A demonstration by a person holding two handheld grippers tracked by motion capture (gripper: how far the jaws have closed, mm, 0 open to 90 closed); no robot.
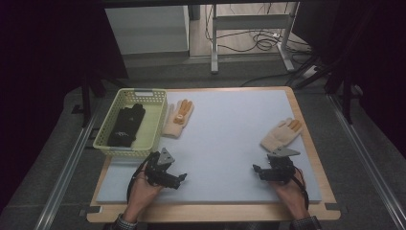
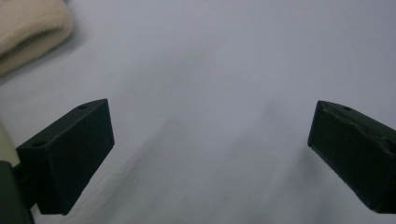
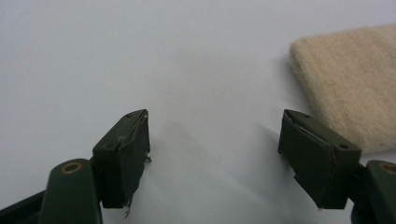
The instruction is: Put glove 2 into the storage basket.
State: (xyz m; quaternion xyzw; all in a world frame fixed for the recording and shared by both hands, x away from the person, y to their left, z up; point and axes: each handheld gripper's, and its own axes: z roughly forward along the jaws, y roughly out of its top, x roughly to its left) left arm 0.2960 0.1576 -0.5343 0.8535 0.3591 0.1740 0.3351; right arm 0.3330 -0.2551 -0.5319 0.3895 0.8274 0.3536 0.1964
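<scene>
Your left gripper (image 1: 178, 178) sits low over the near left part of the pale grey mat (image 1: 225, 143), held in your left hand (image 1: 141, 191), with its jaws spread wide and nothing between them. In the left gripper view the same gripper (image 2: 210, 140) has bare mat between its two black jaws, and a cream glove cuff (image 2: 28, 32) lies at the upper left corner, well apart from them.

Left of that hand and farther back, the pale yellow basket (image 1: 155, 127) stands at the mat's left edge. A black glove (image 1: 125, 125) lies inside it, lengthwise. Just beside the basket's right wall, a cream glove with orange fingertips (image 1: 178, 117) lies flat on the mat, fingers pointing away from you.

Toward the right, a second cream glove with orange fingertips (image 1: 282, 134) lies near the mat's right edge, angled with its fingers up and to the right.

Your right gripper (image 1: 257, 171) is just below that glove's cuff, held in your right hand (image 1: 292, 191), jaws pointing left. In the right gripper view this gripper (image 3: 215, 140) is wide open and empty, bare mat between the jaws, with the cream cuff (image 3: 350, 84) just beyond the right jaw; contact cannot be judged.
</scene>
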